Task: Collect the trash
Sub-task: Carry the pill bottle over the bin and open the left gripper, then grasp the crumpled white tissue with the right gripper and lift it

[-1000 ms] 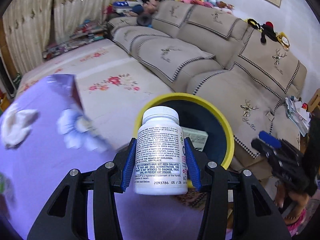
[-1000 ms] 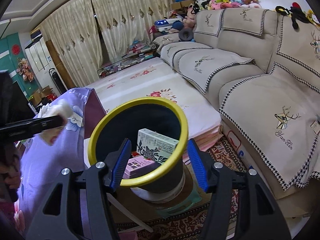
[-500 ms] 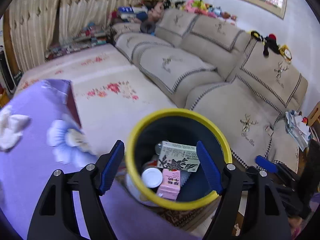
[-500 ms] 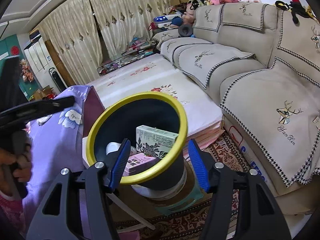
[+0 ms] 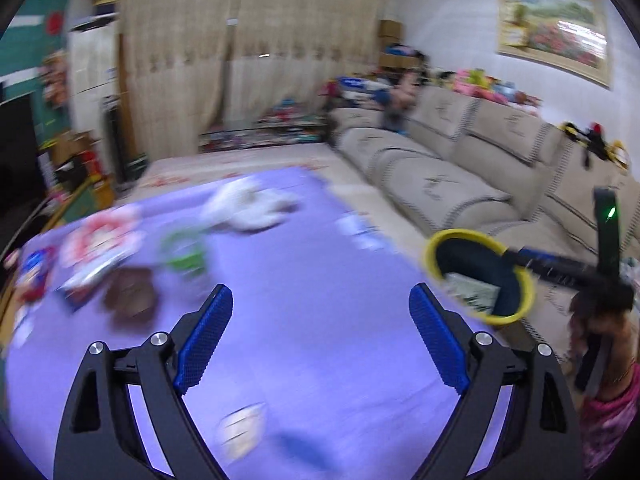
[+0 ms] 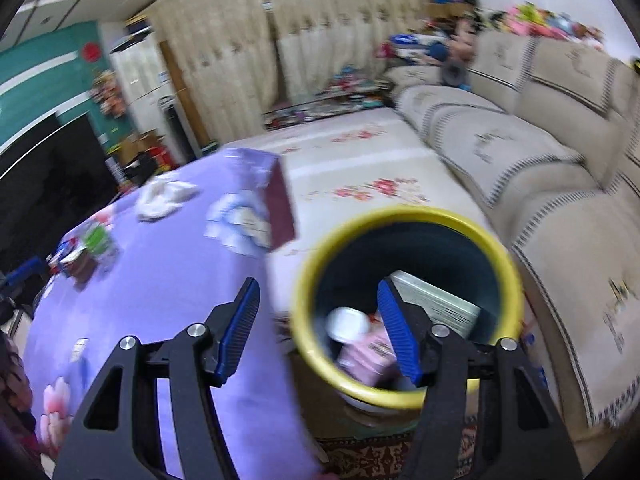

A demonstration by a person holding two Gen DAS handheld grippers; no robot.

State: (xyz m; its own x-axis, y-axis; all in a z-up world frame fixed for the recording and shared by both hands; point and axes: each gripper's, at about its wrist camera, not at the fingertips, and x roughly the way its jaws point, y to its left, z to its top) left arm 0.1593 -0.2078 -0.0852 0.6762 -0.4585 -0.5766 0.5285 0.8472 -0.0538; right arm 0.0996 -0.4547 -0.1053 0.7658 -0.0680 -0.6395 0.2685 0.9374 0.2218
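Left gripper: released, empty, swung from bin back over table.
Right gripper: released (empty), shifted left of bin.
Bottle: now in bin.

Ribbed blue pads; smooth purple tablecloth; glossy yellow bin rim.

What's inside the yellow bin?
Inside the bin lie a white bottle, a pink carton and a pale box. The right gripper's finger and the rim hide the bottom.
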